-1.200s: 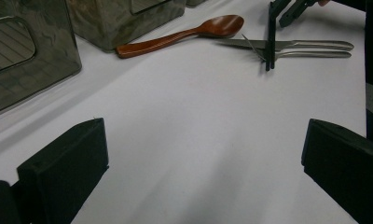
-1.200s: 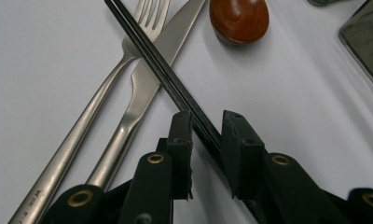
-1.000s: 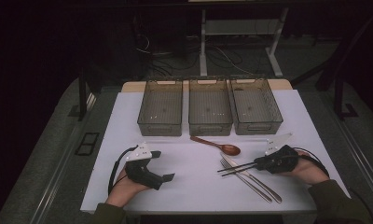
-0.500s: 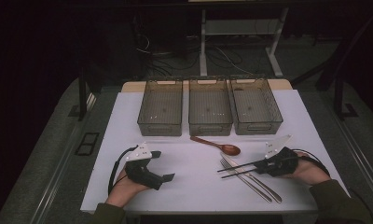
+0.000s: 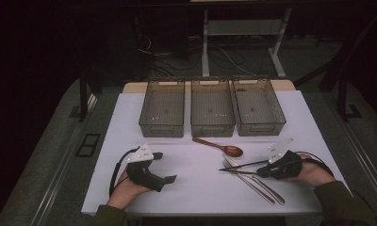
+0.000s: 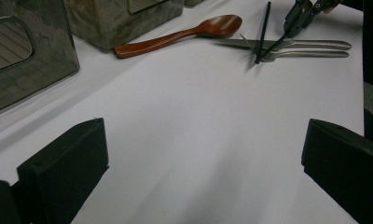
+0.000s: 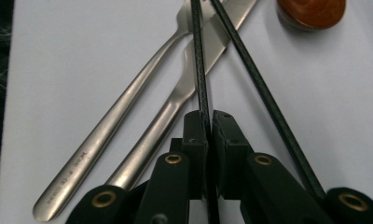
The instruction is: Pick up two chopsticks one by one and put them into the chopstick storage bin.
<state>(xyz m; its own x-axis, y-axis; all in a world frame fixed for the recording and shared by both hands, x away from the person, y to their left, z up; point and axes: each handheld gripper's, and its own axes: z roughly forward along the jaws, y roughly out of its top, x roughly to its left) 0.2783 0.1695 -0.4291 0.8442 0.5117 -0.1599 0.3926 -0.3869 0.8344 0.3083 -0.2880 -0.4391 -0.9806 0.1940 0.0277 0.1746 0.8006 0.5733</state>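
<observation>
Right gripper [image 7: 208, 126] jaws just closed, now clamp one black chopstick [image 7: 199, 70]; second chopstick [image 7: 264, 93] seemingly outside them.

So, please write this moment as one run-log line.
right hand-held gripper: just closed, shut on one black chopstick | second chopstick: loose beside | left hand-held gripper: open, nothing held

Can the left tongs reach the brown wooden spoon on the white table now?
Probably yes: the left tongs stand open, holding nothing, and bare white table lies between them and the brown wooden spoon.
</observation>
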